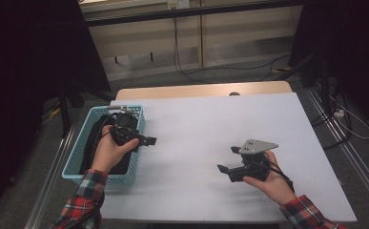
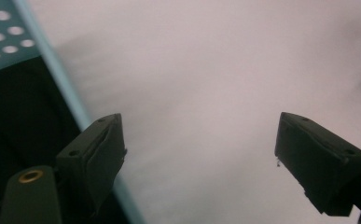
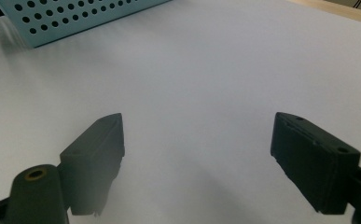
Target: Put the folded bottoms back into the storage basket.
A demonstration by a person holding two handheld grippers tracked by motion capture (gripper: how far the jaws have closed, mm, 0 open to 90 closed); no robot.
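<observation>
A light blue perforated basket (image 1: 75, 151) stands at the table's left edge with dark cloth (image 1: 92, 136) lying inside. My left gripper (image 1: 148, 141) is held over the basket's right rim, jaws pointing right across the white table top (image 1: 210, 119). In the left gripper view the left gripper (image 2: 199, 135) stands open with nothing between the jaws, above the rim of the basket (image 2: 65, 86) and the cloth (image 2: 19, 107). My right gripper (image 1: 227, 159) is low over the table's front right, pointing left. The right gripper (image 3: 197, 135) is open and empty; the basket (image 3: 75, 18) lies far ahead.
A wooden strip (image 1: 196, 89) runs along the table's far edge with a small dark object (image 1: 234, 93) on it. Cables (image 1: 210, 71) trail over the floor behind. Metal rails (image 1: 344, 143) flank the table on both sides.
</observation>
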